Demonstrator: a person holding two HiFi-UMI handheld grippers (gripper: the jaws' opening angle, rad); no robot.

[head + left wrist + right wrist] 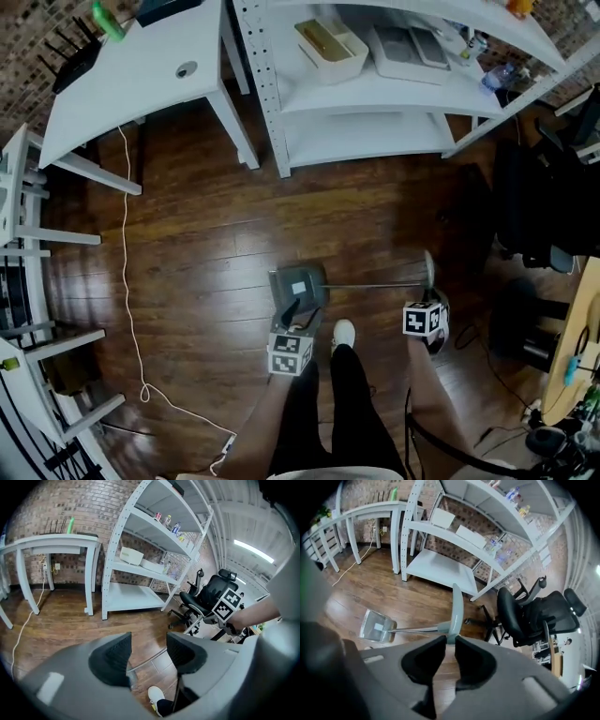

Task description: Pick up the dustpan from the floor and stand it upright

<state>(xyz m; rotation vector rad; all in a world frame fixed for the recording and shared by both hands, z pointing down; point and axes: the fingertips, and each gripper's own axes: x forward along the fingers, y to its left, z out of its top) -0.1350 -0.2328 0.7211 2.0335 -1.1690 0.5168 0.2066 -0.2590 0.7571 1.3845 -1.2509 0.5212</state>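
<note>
The dustpan hangs off the wooden floor, level between both grippers. In the head view its grey pan (298, 283) is at the left, and a thin metal rod (375, 285) runs right to the pale handle (428, 269). My left gripper (294, 309) is shut on the pan's near edge; in the left gripper view that edge (132, 677) shows between the dark pads (112, 660). My right gripper (429, 296) is shut on the handle. In the right gripper view the handle (457, 604) rises from between the pads, with the pan (375, 626) at the far left.
A white shelving unit (375, 94) and a white desk (131, 75) stand ahead. A white cable (127, 281) trails over the floor at the left beside a white rack (28, 281). A black office chair (534, 616) is at the right. The person's white shoe (343, 333) is below the dustpan.
</note>
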